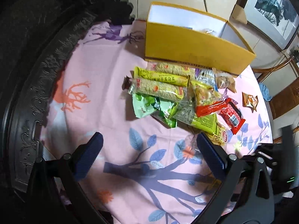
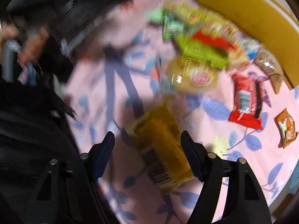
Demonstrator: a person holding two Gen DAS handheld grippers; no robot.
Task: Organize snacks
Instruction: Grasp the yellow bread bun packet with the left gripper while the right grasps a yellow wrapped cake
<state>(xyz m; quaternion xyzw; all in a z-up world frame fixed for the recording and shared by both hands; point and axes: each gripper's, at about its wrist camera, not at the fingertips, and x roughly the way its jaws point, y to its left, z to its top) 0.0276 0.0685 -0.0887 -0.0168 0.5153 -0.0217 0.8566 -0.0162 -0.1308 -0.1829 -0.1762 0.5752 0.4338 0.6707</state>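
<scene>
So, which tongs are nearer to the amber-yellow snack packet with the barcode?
Right. The right tongs stand open around the amber-yellow snack packet, which lies between their fingers. The left tongs hang open over bare tablecloth, beside the pile.

A pink tablecloth (image 1: 104, 100) is showing blue leaf and dark branch prints. A yellow cardboard box (image 1: 194, 50) is showing white inside.

Jumbled snack packets (image 1: 179, 100) beside open yellow box (image 1: 196, 50)
</scene>
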